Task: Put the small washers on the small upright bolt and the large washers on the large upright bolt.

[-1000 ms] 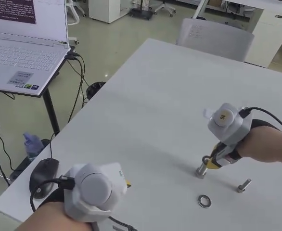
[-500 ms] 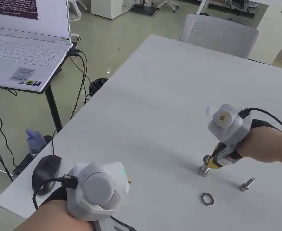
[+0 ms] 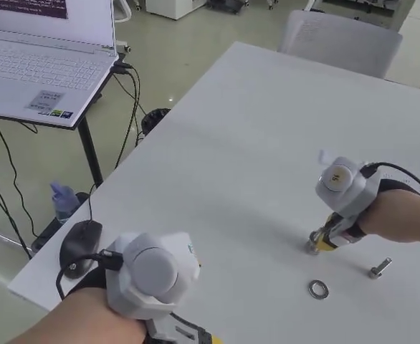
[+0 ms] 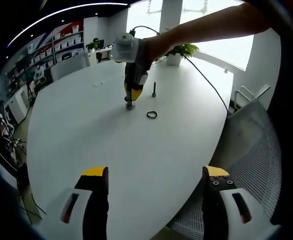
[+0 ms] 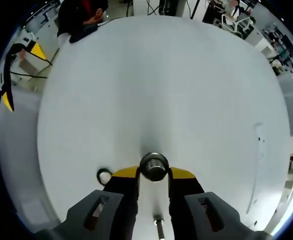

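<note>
Laptop (image 3: 38, 64) on its stand and mouse (image 3: 79, 247) sat far left, off the work area. L gripper (image 4: 154, 175) hung over the near edge of the white table (image 3: 253, 143), jaws wide, nothing btwn them. It was prob. parked there to leave room for the other hand. R gripper (image 3: 323, 242) was down on the large bolt (image 3: 313, 248), which stood upright. It came in from above, presumably so a washer could slide down the shank. R jaws were narrow, yellow tips either side of the bolt top and touching it per the right gripper view. Couldn't tell if a washer was pinched there. Loose washer (image 3: 318, 289) lay flat just beside the large bolt, size class unclear. Small bolt (image 3: 380, 268) stood further right, apart from both, w/ no washer visible on it.
</note>
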